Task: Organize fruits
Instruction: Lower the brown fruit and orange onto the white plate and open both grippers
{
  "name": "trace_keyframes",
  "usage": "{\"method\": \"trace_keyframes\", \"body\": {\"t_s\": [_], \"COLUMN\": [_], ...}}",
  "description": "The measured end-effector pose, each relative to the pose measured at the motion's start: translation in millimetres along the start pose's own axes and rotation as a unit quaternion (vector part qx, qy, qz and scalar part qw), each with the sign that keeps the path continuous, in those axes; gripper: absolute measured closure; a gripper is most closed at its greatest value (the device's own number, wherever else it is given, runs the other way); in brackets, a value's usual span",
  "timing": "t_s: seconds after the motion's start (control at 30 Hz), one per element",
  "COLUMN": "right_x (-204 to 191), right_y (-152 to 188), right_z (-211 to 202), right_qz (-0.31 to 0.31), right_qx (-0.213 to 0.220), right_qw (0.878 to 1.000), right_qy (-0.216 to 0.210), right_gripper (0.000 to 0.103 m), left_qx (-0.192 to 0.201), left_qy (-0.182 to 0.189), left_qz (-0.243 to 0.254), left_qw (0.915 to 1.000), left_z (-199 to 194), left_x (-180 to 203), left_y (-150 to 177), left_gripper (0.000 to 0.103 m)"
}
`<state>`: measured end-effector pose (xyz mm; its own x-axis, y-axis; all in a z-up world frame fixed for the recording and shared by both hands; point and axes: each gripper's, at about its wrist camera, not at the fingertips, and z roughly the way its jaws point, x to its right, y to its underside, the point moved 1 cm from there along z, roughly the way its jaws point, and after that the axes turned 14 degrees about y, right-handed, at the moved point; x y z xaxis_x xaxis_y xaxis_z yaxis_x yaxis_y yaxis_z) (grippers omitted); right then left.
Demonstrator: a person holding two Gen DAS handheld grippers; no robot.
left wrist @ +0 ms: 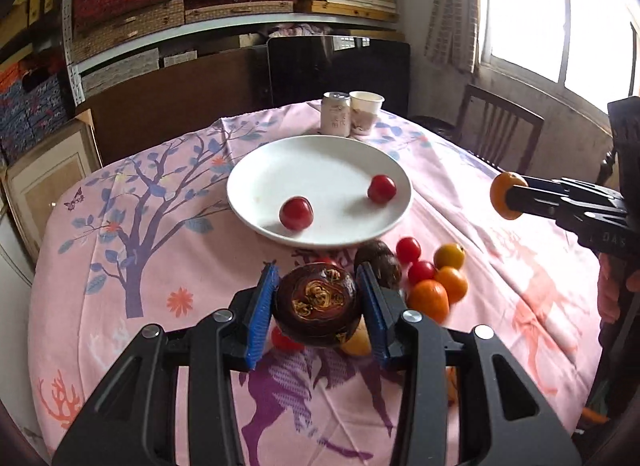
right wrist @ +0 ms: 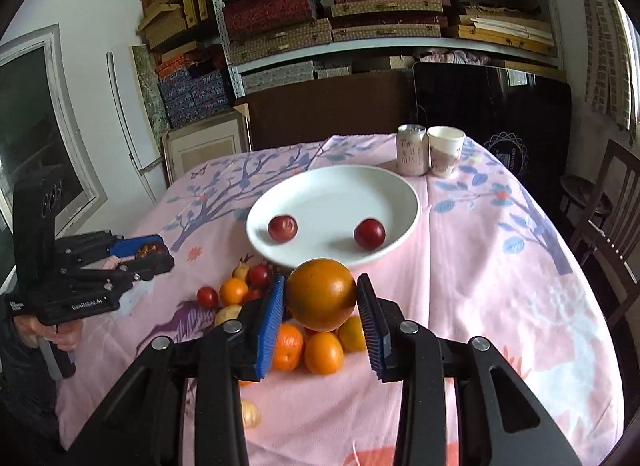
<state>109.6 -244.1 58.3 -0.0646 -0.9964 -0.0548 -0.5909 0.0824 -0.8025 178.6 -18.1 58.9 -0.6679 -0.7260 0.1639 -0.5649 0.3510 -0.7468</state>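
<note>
My left gripper is shut on a dark brown round fruit and holds it above the table, near side of the white plate. The plate holds two red fruits. My right gripper is shut on an orange, held above a pile of small oranges and red fruits. The plate also shows in the right wrist view. The right gripper shows in the left wrist view at the right; the left gripper shows in the right wrist view at the left.
A drink can and a paper cup stand behind the plate. Loose oranges, red fruits and another dark fruit lie on the pink tablecloth. A wooden chair stands at the right; shelves of boxes fill the back.
</note>
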Motion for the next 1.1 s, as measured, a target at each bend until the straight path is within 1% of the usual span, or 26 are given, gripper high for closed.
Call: {"method": "trace_keyframes", "body": {"t_s": [0.13,0.2,0.23,0.27,0.3,0.33,0.4,0.43,0.47,0.5,0.53,0.57,0.6,0.63,0.7,0.73,0.83,0.9,0.97,1.03,1.1], "right_x": [-4.5,-4.9,-5.1,-4.4,-2.8,-1.1,3.0,3.5,5.4,5.1,5.4,5.8,7.3,8.5,7.2,5.9,3.2,0.0,-4.3,-8.1,-9.9], "right_y": [-40.2,-52.3,-57.1,-61.7,-65.9,-68.0,-69.3,-68.2,-68.2,-66.2,-64.7,-63.7,-62.7,-61.4,-59.8,-59.6,-60.2,-60.0,-59.6,-60.0,-60.5], "right_z": [39.2,65.2,78.0,91.9,106.5,118.0,138.8,145.0,150.2,153.4,157.5,162.9,166.3,168.6,174.3,175.7,179.1,180.2,180.2,178.8,176.9], "right_qz": [0.0,0.0,-0.002,0.0,0.006,0.013,0.029,0.031,0.036,0.04,0.043,0.04,0.045,0.05,0.044,0.039,0.033,0.025,0.012,-0.001,-0.008], "right_qx": [0.002,-0.008,-0.013,-0.019,-0.03,-0.041,-0.058,-0.06,-0.055,-0.051,-0.05,-0.06,-0.064,-0.065,-0.069,-0.069,-0.068,-0.066,-0.063,-0.055,-0.05], "right_qw": [1.0,1.0,0.999,0.999,0.999,0.998,0.997,0.997,0.997,0.997,0.997,0.996,0.996,0.996,0.996,0.996,0.996,0.996,0.996,0.995,0.995], "right_qy": [0.012,0.021,0.031,0.04,0.041,0.039,0.038,0.039,0.045,0.047,0.046,0.046,0.046,0.043,0.044,0.046,0.048,0.048,0.068,0.083,0.086], "right_gripper": [0.066,0.066,0.066,0.066,0.066,0.066,0.066,0.066,0.066,0.066,0.066,0.066,0.066,0.066,0.066,0.066,0.066,0.066,0.066,0.066,0.066], "left_qx": [0.023,0.037,0.044,0.049,0.051,0.047,0.043,0.046,0.05,0.057,0.057,0.039,0.032,0.034,0.033,0.036,0.04,0.035,0.029,0.022,0.019], "left_qy": [-0.036,-0.051,-0.066,-0.088,-0.107,-0.102,-0.056,-0.035,-0.028,-0.034,-0.053,-0.07,-0.077,-0.07,-0.058,-0.066,-0.085,-0.082,-0.075,-0.078,-0.084], "left_qz": [-0.023,-0.015,0.001,0.02,0.025,0.011,-0.045,-0.07,-0.079,-0.079,-0.07,-0.056,-0.048,-0.049,-0.065,-0.068,-0.042,-0.04,-0.047,-0.047,-0.047], "left_qw": [0.9988,0.9979,0.9969,0.9947,0.9927,0.9936,0.9965,0.9959,0.9952,0.9947,0.9945,0.9952,0.9954,0.9958,0.9957,0.9949,0.9947,0.9952,0.9957,0.9956,0.9952], "left_z": [33.9,49.7,59.8,70.4,83.3,93.0,109.3,116.2,121.4,125.2,131.0,137.3,140.6,140.7,140.0,138.2,134.2,135.5,139.7,143.9,146.9], "left_x": [-17.2,-22.5,-23.4,-23.9,-26.6,-32.5,-47.2,-53.7,-57.1,-58.6,-58.6,-57.3,-56.7,-57.0,-60.6,-61.9,-58.2,-57.4,-58.7,-59.6,-61.5], "left_y": [-37.9,-54.2,-62.8,-70.4,-77.9,-84.6,-93.5,-96.0,-97.1,-96.4,-95.7,-94.0,-92.1,-89.3,-87.5,-87.2,-86.3,-85.1,-83.8,-82.3,-81.4], "left_gripper": [0.063,0.063,0.063,0.063,0.063,0.063,0.063,0.063,0.063,0.063,0.063,0.063,0.063,0.063,0.063,0.063,0.063,0.063,0.063,0.063,0.063]}}
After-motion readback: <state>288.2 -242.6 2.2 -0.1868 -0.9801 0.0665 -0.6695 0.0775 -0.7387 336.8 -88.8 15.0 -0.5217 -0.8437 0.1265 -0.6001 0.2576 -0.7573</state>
